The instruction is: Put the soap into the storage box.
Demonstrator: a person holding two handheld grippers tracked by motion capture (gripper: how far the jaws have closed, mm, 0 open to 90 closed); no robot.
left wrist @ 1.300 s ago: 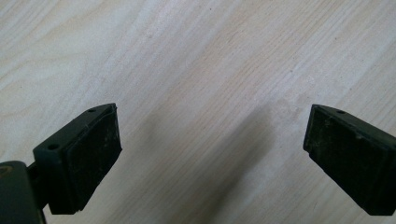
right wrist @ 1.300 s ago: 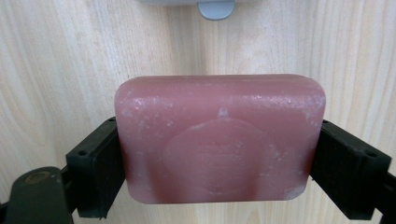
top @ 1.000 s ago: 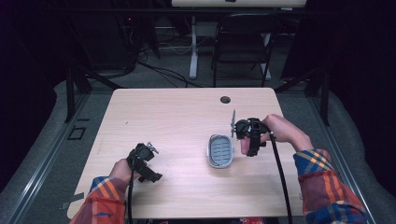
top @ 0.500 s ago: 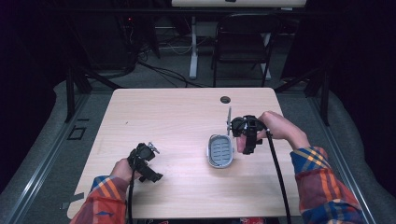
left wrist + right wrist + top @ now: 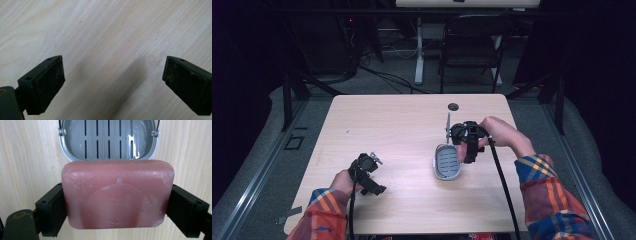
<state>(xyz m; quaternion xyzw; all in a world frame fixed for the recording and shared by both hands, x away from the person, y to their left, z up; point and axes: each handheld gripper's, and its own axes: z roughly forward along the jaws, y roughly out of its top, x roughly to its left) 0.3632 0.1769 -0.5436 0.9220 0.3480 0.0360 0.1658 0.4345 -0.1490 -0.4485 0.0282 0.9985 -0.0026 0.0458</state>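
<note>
A pink soap bar (image 5: 117, 195) is clamped between the jaws of my right gripper (image 5: 117, 207), which is shut on it. Just ahead lies a grey slotted soap dish (image 5: 108, 140) with nothing in it. From above, the right gripper (image 5: 466, 145) hovers at the right rim of the soap dish (image 5: 446, 162) on the table. My left gripper (image 5: 369, 175) rests low at the front left, jaws wide open, and its own view has bare wood between the fingers (image 5: 42, 85).
The light wooden table (image 5: 392, 125) has a round cable hole (image 5: 453, 106) near its far edge. A thin metal piece (image 5: 448, 125) stands up behind the dish. A black chair (image 5: 472, 47) and desk legs stand beyond the table.
The right gripper has moved left and slightly toward me with the soap, closing in over the dish. The left gripper has stayed put.
</note>
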